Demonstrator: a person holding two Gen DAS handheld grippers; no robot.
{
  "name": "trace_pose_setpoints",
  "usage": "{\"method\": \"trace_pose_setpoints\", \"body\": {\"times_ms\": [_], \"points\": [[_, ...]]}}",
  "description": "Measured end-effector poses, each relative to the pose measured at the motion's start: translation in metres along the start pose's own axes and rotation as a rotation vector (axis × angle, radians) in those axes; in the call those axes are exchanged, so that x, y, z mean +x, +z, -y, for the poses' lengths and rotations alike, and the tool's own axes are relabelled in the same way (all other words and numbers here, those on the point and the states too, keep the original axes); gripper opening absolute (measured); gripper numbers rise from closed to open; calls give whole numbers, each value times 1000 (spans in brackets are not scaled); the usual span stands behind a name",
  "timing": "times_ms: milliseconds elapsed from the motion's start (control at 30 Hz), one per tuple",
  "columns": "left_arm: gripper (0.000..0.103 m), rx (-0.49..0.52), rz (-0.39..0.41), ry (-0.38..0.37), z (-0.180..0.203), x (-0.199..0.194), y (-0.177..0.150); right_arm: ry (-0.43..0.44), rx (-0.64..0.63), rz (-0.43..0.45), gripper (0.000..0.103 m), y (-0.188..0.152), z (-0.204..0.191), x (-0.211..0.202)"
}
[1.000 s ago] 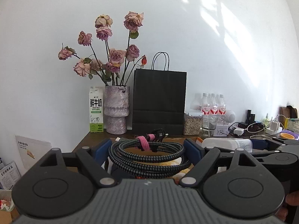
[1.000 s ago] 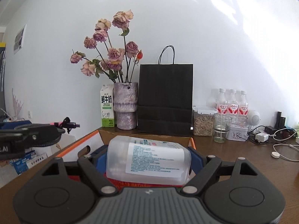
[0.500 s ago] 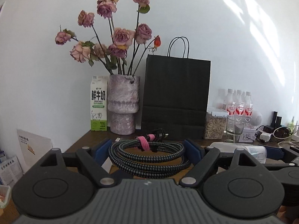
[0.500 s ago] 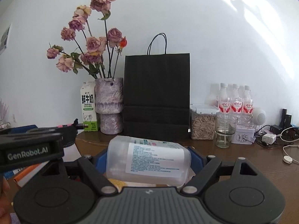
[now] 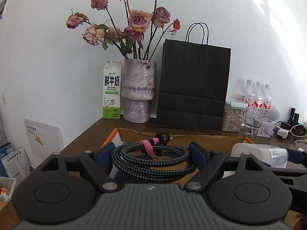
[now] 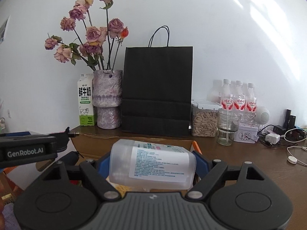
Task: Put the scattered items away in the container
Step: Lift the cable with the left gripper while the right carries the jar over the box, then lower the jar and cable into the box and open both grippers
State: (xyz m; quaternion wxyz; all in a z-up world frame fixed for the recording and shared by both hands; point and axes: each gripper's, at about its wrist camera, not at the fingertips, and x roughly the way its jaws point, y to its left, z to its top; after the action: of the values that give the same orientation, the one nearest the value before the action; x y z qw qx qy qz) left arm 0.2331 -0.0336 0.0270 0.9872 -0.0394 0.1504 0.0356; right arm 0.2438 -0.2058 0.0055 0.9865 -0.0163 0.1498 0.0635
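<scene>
Braided black-and-grey cable (image 5: pixel 153 161), coiled and bound with a pink strap (image 5: pixel 148 145), is sitting between the blue pads of my left gripper (image 5: pixel 153 154); the jaws are standing wide and pressing on the coil from both sides, so I am holding it just above the open cardboard box (image 5: pixel 211 140). I am seeing the box's brown back wall and orange-edged flaps right behind the coil.

My right gripper (image 6: pixel 151 164) is gripping a translucent plastic bottle (image 6: pixel 151 167) lying on its side, its white printed label facing up, the jaws spread wide around its body. In the right wrist view the bottle is hanging over the same box, whose back wall (image 6: pixel 92 144) is showing just behind it. The left gripper's arm is crossing the left edge of that view, and from the left wrist view the bottle (image 5: pixel 259 154) is appearing at the right, beside the cable.

Behind the box, on the brown wooden table (image 6: pixel 249 159), I am looking at a milk carton (image 5: pixel 112 90), a mottled purple vase (image 5: pixel 138 92) of dried roses, a black paper bag (image 5: pixel 193 88), a jar of seeds (image 6: pixel 204 121), an empty glass (image 6: pixel 228 127) and some water bottles (image 6: pixel 238 98).
</scene>
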Motion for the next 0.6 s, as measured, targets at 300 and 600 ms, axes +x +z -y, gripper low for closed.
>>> {"method": "trace_pose_setpoints", "body": {"times_ms": [300,600], "points": [[85,16,-20,0,2,5,-3,-1,-22,-21,83,-5,-5,4],[103,17,43,84,3,-6,-3,27,7,-10,103,-5,-1,-3]]}}
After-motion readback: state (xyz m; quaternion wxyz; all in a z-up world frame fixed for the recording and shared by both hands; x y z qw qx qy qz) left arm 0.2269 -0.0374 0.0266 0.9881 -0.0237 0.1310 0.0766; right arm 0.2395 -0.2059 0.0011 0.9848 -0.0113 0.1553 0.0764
